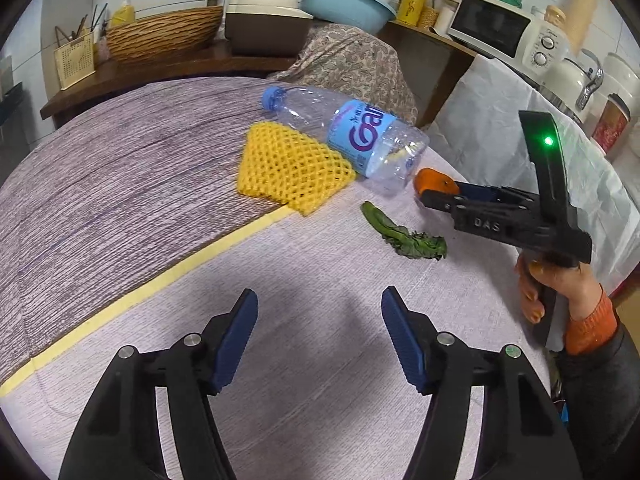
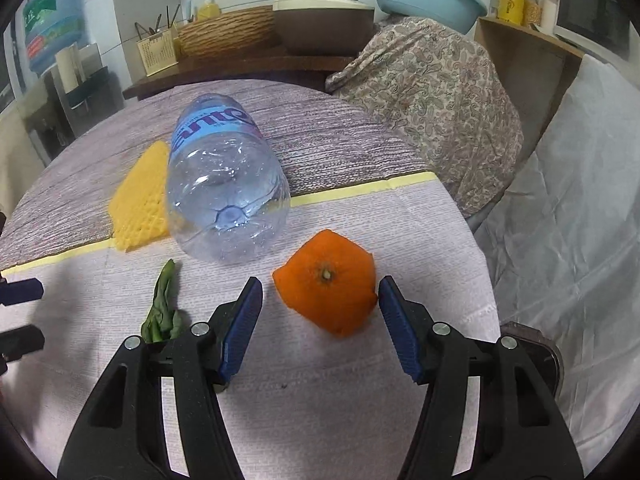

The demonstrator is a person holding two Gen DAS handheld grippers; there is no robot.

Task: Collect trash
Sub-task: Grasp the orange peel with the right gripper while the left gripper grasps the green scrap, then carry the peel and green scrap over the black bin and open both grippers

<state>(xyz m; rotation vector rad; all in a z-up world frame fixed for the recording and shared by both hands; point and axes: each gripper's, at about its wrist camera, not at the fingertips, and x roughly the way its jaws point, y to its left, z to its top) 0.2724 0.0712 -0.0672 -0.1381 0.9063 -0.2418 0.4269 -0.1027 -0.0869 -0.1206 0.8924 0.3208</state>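
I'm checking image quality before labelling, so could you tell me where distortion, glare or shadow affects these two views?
Left wrist view: fisheye bends the yellow tape line; a soft shadow lies between the left gripper fingers; the green LED blooms. Right wrist view: the plastic bottle base shows bright reflections; the orange peel stays sharp between the open right gripper; the edges are vignetted.

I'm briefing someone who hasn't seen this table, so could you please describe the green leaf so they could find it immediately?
On the cloth-covered table, look at the pale half on the near side of the yellow tape line. The wilted green leaf lies flat there, just in front of the empty plastic bottle and left of the orange peel. It is the only dark green, crumpled item.
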